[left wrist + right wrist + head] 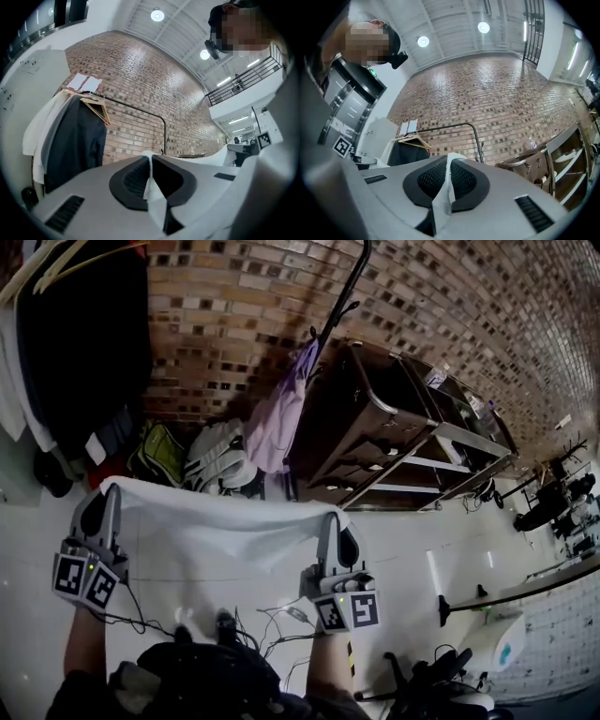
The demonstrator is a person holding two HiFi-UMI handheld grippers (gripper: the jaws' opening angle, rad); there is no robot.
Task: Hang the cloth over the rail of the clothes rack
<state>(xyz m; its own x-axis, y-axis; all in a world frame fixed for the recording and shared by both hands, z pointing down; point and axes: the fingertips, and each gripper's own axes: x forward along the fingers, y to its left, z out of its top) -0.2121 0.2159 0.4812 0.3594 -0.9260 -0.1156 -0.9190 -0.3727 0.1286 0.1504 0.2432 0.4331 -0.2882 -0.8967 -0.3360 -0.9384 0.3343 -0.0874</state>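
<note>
I hold the white cloth (220,521) stretched: left tongs (105,493) clamp its 9 o'clock corner, right tongs (334,519) its 3 o'clock corner.

The left gripper (150,158) had its jaws pressed together on a fold of the white cloth (153,193), which stood up between the black pads. Behind ran a brick wall (140,65). In front of it curved the rack's black rail (140,110), with a dark garment (75,143) and a white garment (36,133) on wooden hangers (99,110) at the left.
</note>
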